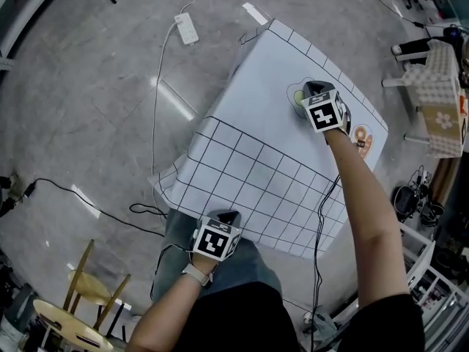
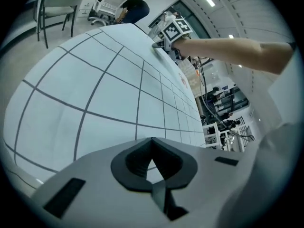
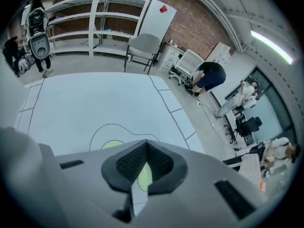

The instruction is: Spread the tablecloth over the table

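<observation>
Head view shows the cloth (image 1: 256, 160) draped over the hidden table, running from the left gripper (image 1: 228, 216) at its near edge to the farther right gripper (image 1: 311, 89), both jaws pressed together, empty.

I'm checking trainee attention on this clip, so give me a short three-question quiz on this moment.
1. Fill in: the left gripper and the right gripper both have their jaws ____.
2. True or false: the tablecloth lies spread out, with its grid lines showing.
3. Which one is over the green print? A: left gripper. B: right gripper. C: neither.
Key: 1 shut; 2 true; 3 B.
</observation>
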`<state>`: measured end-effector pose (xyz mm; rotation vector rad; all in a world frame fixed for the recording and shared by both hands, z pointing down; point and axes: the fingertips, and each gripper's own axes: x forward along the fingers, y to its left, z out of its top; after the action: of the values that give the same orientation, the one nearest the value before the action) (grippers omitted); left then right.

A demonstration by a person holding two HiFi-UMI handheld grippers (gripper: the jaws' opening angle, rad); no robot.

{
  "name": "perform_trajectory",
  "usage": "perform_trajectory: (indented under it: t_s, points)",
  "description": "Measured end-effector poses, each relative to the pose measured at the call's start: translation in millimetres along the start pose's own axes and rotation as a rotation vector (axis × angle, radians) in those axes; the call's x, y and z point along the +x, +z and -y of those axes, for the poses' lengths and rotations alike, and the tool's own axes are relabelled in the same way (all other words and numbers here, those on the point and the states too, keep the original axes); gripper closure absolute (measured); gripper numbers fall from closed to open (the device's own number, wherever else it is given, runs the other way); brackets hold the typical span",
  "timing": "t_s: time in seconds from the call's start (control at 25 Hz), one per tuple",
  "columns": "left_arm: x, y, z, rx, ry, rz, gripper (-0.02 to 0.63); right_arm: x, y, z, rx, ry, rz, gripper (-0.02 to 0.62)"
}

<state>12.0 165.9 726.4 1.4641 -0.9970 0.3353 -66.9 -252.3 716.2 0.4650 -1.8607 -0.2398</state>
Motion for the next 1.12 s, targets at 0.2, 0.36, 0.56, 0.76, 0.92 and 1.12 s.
perform_trajectory:
  t_s: [0.2,0.36,0.56,0.76,0.92,1.12]
  points:
    - [-5.5,-8.6,3.7,0.005,0.017,0.002,0.597,-8.2,-12.6,4.8,0.005,0.015,-0.022,0.589]
    - [-19.8,-9.3,-21.2,0.021,0.019,-0.015,0.597,3.3,1.7,-8.7,0.05,0.036,-0.04,0.591]
    - [-32.9,-11.2,-33.5,0.013,0.039,-0.016,0.597,1.7,3.7,-13.6,0.092,0.047,-0.042,0.591]
    - [-42.9,-6.6,-41.7,-0.025,0.043,-0.006,0.597,-3.1,8.5,-20.5,0.09,0.053,-0.044,0.589]
    - [-44.8,-5.0,-44.2,-0.026,0.038,-0.022,0.597,-1.5,10.7,-16.8,0.098,0.045,-0.035,0.589]
    - [-46.4,-2.7,-44.1,-0.01,0.011,-0.044,0.595,-17.8,-11.7,-12.2,0.243,-0.014,0.009,0.588]
